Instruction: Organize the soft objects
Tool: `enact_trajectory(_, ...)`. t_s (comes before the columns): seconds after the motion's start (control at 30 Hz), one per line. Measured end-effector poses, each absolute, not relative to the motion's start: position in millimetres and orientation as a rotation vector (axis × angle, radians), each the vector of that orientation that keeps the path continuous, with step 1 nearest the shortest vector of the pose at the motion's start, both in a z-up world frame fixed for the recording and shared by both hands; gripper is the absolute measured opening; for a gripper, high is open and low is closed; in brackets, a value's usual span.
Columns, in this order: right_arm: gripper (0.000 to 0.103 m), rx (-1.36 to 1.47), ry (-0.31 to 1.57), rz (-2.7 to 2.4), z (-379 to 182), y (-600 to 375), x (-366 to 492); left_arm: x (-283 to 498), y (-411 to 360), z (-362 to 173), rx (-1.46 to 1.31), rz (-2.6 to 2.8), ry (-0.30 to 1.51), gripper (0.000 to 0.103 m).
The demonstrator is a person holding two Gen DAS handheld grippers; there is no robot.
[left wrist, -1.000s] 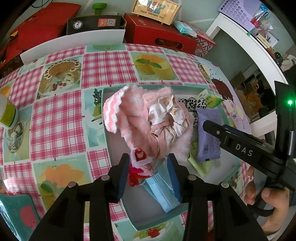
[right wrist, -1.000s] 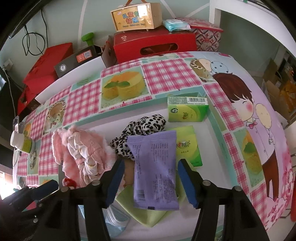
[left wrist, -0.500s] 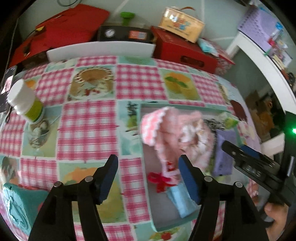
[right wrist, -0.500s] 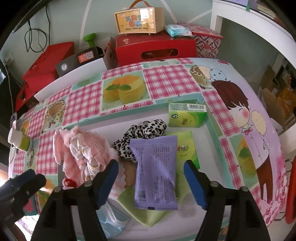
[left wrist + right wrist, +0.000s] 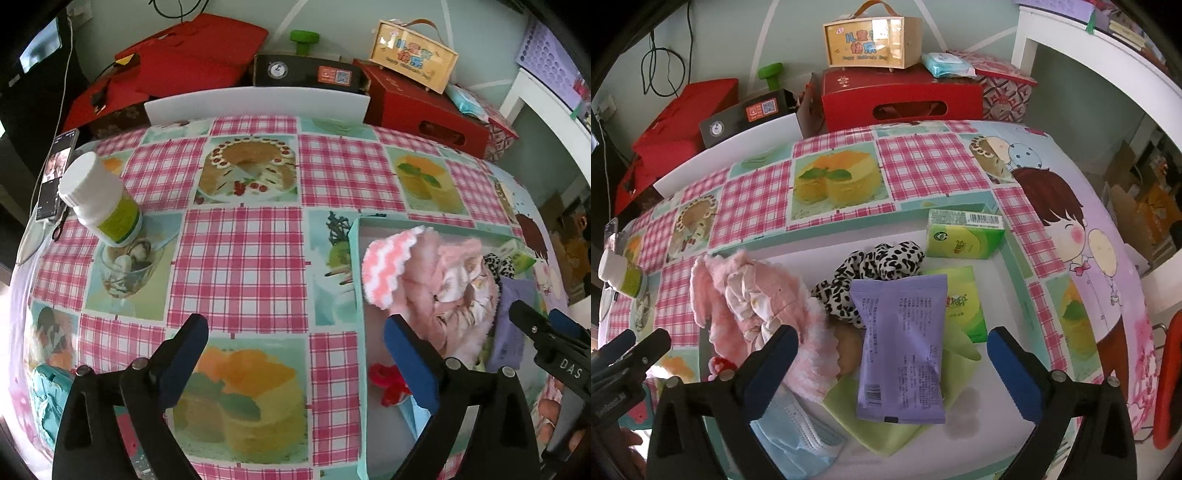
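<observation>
A teal-rimmed tray (image 5: 1015, 266) holds a pink fluffy garment (image 5: 764, 295), a leopard-print scrunchie (image 5: 882, 262), a purple packet (image 5: 901, 343), two green tissue packs (image 5: 964, 240), a green cloth (image 5: 894, 424) and a blue face mask (image 5: 798, 432). My right gripper (image 5: 892, 336) hovers over the purple packet; its jaws are opening and the pads stand clear of it. My left gripper (image 5: 293, 328) is over the tablecloth beside the tray's left rim (image 5: 356, 280), jaws opening, nothing between them. The pink garment (image 5: 424, 280) lies just right of it.
A white bottle (image 5: 99, 201) and a phone (image 5: 55, 181) sit at the table's far left. A teal soft item (image 5: 48, 398) lies near the front-left edge. Red boxes (image 5: 901, 99) and a white board (image 5: 255, 103) line the back.
The left jaws widened off the pink garment and mask and swung left over the tablecloth. The right jaws spread wider around the purple packet, which stayed put.
</observation>
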State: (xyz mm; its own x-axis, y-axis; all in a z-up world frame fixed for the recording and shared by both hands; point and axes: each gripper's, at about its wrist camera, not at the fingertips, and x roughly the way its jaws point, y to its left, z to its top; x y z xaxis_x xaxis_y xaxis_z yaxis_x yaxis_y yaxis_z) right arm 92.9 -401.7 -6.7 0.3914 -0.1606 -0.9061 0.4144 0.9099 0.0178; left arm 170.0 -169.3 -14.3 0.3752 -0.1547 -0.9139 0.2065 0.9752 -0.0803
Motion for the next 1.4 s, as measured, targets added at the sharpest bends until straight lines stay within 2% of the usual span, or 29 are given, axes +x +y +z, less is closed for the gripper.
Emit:
enact_trajectory(0.53,0.103,0.23,1.107,-0.332,-4,-390,95,168,-172,-11,0.093,-0.173,1.139,0.097)
enact_trajectory(0.93,0.103,0.261,1.072,-0.301,12,-379,83,138,-172,23,0.202,-0.117,1.011,0.097)
enact_trajectory(1.4,0.103,0.206,1.13,-0.256,-4,-347,36,89,-132,7,0.132,-0.079,1.087,0.097)
